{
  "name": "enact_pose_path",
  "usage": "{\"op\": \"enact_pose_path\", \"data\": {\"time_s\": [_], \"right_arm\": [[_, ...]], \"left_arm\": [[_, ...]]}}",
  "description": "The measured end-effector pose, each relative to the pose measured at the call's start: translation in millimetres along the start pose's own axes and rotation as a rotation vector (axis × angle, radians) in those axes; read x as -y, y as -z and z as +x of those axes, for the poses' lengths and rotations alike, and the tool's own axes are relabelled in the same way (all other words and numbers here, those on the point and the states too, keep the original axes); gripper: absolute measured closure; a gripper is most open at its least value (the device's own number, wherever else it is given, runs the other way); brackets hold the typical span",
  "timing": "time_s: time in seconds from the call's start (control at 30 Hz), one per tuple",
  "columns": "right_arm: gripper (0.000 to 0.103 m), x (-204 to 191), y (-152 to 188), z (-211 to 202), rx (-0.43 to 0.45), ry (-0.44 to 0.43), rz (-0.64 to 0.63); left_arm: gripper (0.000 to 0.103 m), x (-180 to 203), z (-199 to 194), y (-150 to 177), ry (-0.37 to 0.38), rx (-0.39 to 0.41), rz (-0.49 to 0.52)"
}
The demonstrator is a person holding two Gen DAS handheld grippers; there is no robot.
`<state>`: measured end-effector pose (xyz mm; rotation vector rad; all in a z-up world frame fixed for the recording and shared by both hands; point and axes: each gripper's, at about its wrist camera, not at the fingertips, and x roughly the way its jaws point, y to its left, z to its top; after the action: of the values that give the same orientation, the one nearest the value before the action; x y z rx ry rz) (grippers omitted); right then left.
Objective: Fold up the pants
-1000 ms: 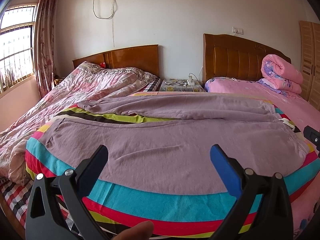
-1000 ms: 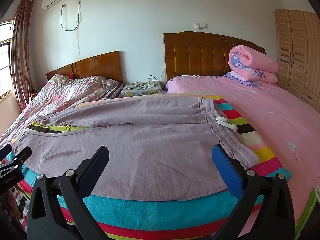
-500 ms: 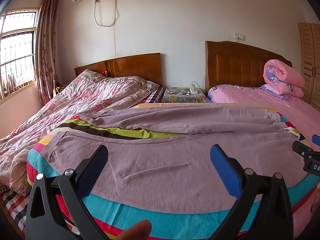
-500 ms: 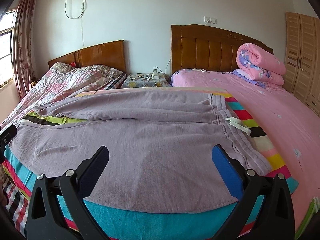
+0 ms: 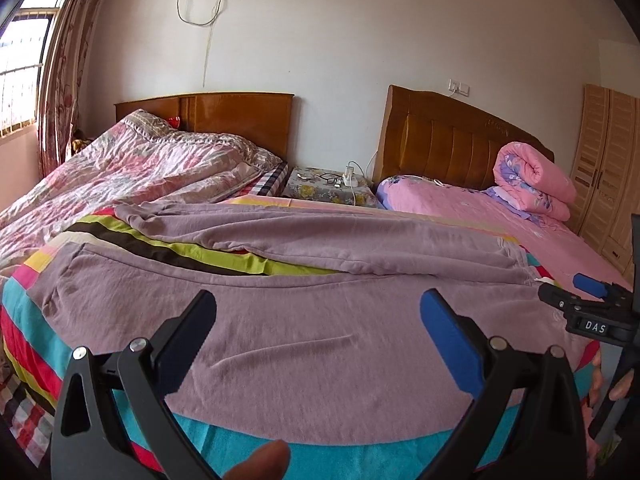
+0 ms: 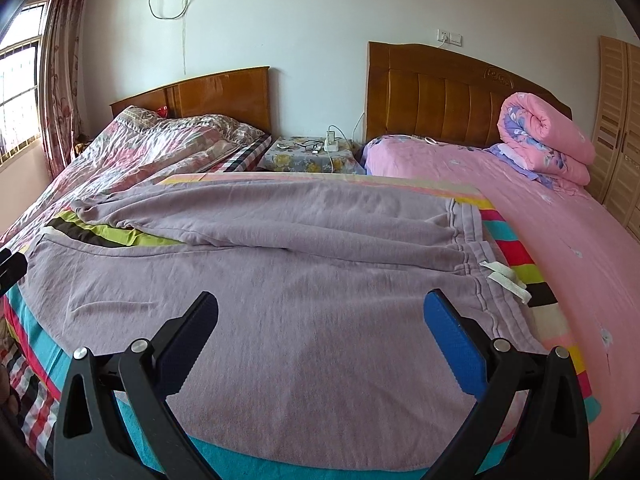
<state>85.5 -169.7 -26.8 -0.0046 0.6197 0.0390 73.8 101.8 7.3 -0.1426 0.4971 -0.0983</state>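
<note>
Left claw [image 5: 318, 322] wide open, nothing between its two blue pads [image 5: 450, 346], held over the near edge of the pants [image 5: 320, 320]

Right claw [image 6: 320, 322] wide open too, gripping nothing, also over the near edge of the pants [image 6: 320, 300]

Purple pants spread flat just ahead of both claws, on a striped blanket [image 5: 240, 444]. Near leg right under the open fingers, far leg lying further ahead and a bit wrinkled. Waistband [image 6: 486, 280] to the right of the right claw, with a white tag [image 6: 506, 280] at its edge. Leg ends off to the left of the left claw

Right claw [image 5: 588, 300] seen at the far right of the left claw's view, low by the waistband end. A bit of the left claw [image 6: 12, 270] seen at the far left of the right claw's view, by the leg ends

A fingertip [image 5: 260, 460] poking in at the bottom, below the left claw

Far ahead: two wooden headboards, one [image 5: 456, 140] on the right, a small stand [image 5: 328, 192] between the beds, and a rolled pink quilt [image 5: 532, 180] ahead to the right. Pink bed [image 6: 560, 240] to the right of the right claw, messy flowery quilt [image 5: 132, 168] ahead to the left
</note>
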Motion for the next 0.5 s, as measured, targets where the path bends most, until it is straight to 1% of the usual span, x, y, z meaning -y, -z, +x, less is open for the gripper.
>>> {"op": "enact_pose_path", "data": {"time_s": [0.03,0.1,0.13,0.17,0.27,0.37,0.43,0.5], "right_arm": [[0.004,2,-3,4,-0.006,0.0,0.001],[0.004,8,-7,11,-0.022,-0.009,0.019],[0.004,11,-10,14,-0.027,-0.019,0.033],[0.004,15,-12,15,-0.022,-0.022,0.049],[0.004,28,-18,18,-0.009,-0.026,0.094],[0.004,40,-22,22,-0.014,-0.023,0.128],[0.004,46,-22,26,-0.027,-0.021,0.118],[0.004,52,-24,32,-0.039,-0.022,0.11]], "left_arm": [[0.001,-3,8,-2,0.024,-0.032,-0.015],[0.001,-7,30,-5,0.088,-0.132,-0.03],[0.001,-7,43,-7,0.109,-0.181,-0.03],[0.001,-6,54,-9,0.115,-0.218,-0.018],[0.001,6,85,-15,0.063,-0.283,0.037],[0.001,21,107,-21,-0.006,-0.283,0.107],[0.001,30,122,-24,-0.028,-0.293,0.138],[0.001,36,133,-28,-0.042,-0.299,0.149]]}}
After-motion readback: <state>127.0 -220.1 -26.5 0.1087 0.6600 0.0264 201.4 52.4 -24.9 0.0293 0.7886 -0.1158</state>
